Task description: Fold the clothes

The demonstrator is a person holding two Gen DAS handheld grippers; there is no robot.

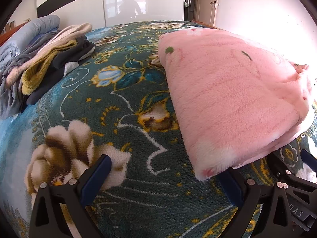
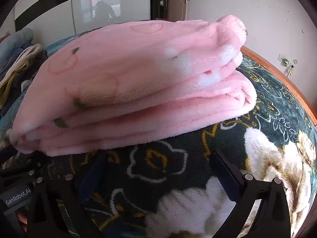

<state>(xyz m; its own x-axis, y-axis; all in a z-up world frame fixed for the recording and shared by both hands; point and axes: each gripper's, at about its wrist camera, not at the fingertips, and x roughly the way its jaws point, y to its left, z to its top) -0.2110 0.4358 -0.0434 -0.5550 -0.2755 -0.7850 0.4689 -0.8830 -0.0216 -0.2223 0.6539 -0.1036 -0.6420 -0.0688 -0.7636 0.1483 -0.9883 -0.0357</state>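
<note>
Nearest the left wrist camera, the left gripper (image 1: 166, 170) stands with its fingers spread wide and empty, resting low over the floral bedspread (image 1: 126, 107); its right finger tip sits just under the near corner of the folded pink fleece garment (image 1: 233, 99). The right gripper (image 2: 158, 164) is likewise spread and holds nothing, its fingers just short of the garment's layered near edge and slightly below it. Both tools look placed as if the fold is finished and released (or the bundle is about to be scooped from beneath; the views cannot settle which).

The pink fleece lies on the bedspread in several stacked layers, the stack neat on the left and looser at the right end, where the top layer humps up. That loose end is the likeliest to slip if the bundle is lifted.

Farther left, well apart from the fleece, lies a pile of clothes (image 1: 45, 63), grey, mustard and cream. Beyond it sits a rolled blue quilt (image 1: 25, 33), then a glossy wardrobe (image 1: 142, 2) and a door (image 1: 208, 2). Nothing stands between the grippers and the garment.
</note>
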